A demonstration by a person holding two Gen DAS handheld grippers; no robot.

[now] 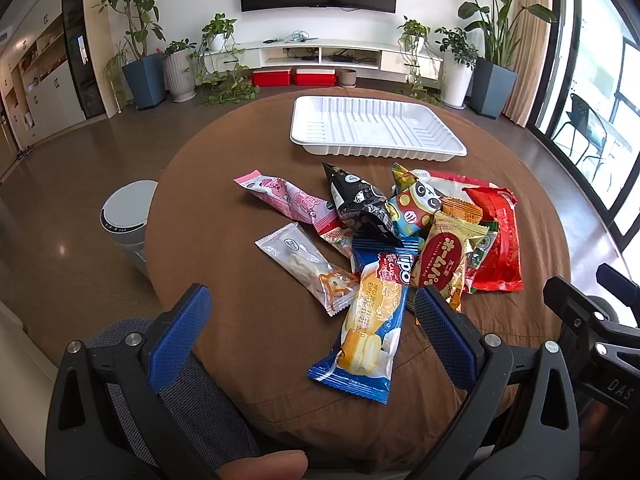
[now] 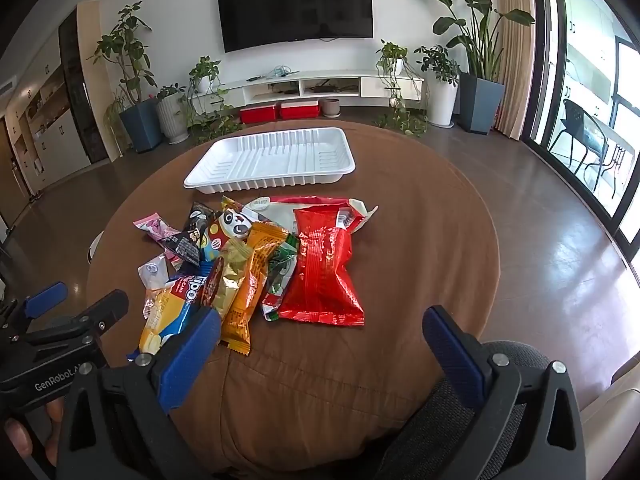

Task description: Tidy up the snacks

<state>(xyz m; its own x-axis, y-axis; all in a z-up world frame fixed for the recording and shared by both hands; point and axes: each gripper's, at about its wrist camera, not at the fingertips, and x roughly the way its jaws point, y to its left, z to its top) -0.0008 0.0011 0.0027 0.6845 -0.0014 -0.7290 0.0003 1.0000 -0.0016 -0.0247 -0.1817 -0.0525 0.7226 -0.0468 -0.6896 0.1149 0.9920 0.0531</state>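
A pile of snack packets lies on the brown round table [image 1: 248, 344]. It includes a blue Tipo packet [image 1: 372, 320], a clear packet [image 1: 308, 264], a pink one [image 1: 284, 196], a black one [image 1: 360, 204], a panda one [image 1: 416, 208], a gold one [image 1: 444, 264] and a red one [image 1: 498, 240]. An empty white tray [image 1: 376, 128] sits behind the pile. My left gripper [image 1: 312, 312] is open, low over the near end of the Tipo packet. My right gripper [image 2: 320, 332] is open, just short of the red packet [image 2: 324, 268] and orange packet [image 2: 252, 284]; the tray [image 2: 272, 160] lies beyond.
A white round bin [image 1: 124, 212] stands on the floor left of the table. A grey chair back [image 2: 460, 420] is at the near table edge. Plants, a TV stand and red boxes [image 1: 292, 77] line the far wall.
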